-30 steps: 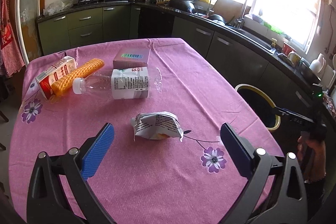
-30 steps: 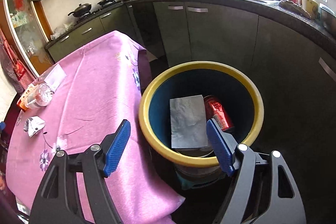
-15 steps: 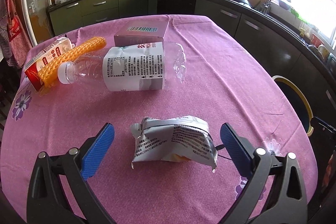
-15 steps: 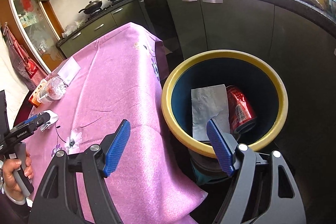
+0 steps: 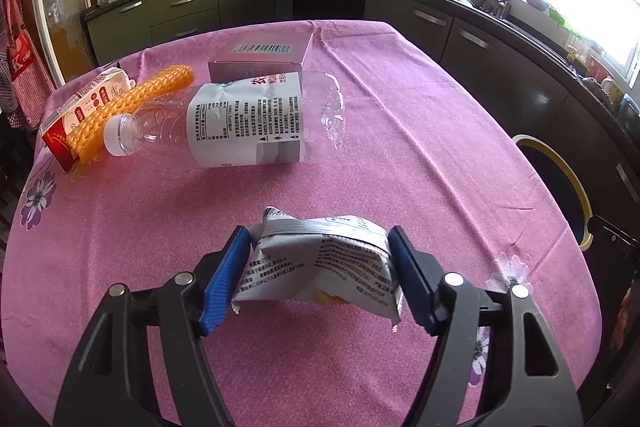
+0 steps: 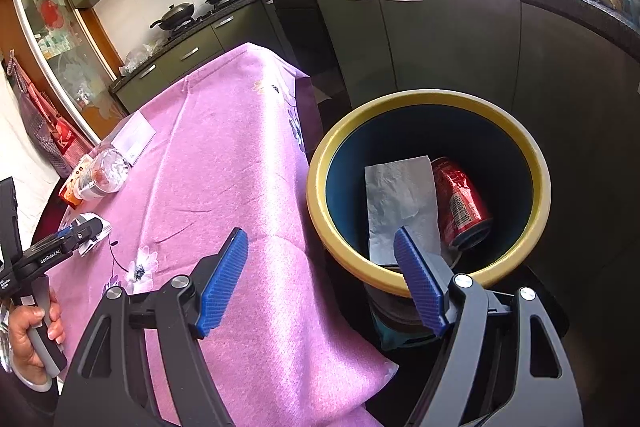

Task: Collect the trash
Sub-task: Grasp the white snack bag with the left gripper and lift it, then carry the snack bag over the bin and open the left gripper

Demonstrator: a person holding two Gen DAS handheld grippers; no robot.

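Kitchen bin (image 6: 320, 187) holding can (image 6: 460, 203) and paper (image 6: 400, 199), left tongs (image 5: 320, 275) clamping wrapper (image 5: 324, 263), right tongs (image 6: 320, 279) apart

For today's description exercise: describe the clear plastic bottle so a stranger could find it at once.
On the table's pink floral cloth, look to the far left cluster of litter. The clear plastic bottle lies on its side before a pinkish-grey box, white cap beside an orange knitted strip. It alone is see-through.

left wrist close over table (image 5: 400, 131); right overlooks bin (image 6: 424, 99).

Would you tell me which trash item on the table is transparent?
The plastic bottle, lying on its side; the snack packet, carton and box are opaque.
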